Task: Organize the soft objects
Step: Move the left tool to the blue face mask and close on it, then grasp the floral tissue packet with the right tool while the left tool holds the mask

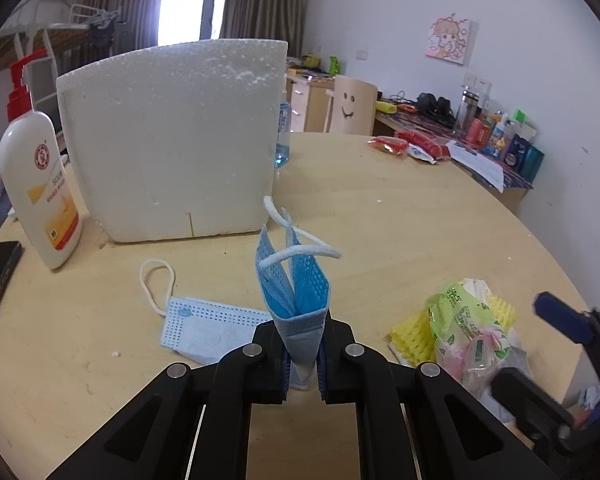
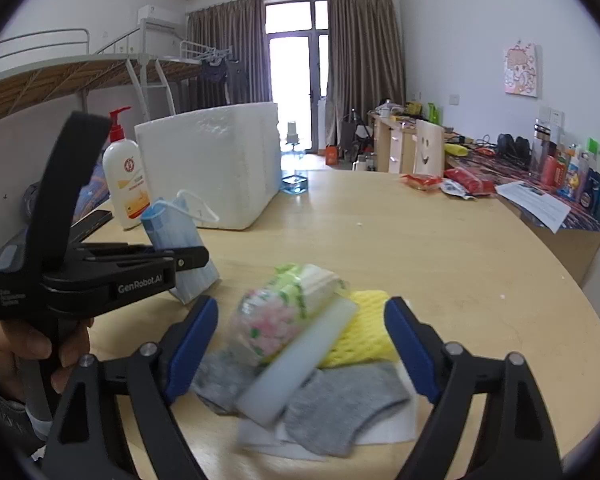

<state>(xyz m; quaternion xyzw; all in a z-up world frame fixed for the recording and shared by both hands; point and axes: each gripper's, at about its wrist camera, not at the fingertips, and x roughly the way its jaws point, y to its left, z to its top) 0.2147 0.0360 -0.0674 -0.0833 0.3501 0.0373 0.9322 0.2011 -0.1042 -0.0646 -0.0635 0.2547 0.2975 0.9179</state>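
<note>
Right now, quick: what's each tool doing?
Left tool: closed on a folded blue face mask, held upright above the table.
Right tool: open, empty, hovering over the tissue pack and grey socks.

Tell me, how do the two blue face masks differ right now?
The held mask is pinched in the left gripper and stands folded, lifted off the table; the second mask lies flat on the round table. The held mask's ear loops stick up in the air, while the flat mask's loop rests on the tabletop. The held one shows a deeper blue, the flat one looks paler. Both are pleated disposable masks with white loops.
</note>
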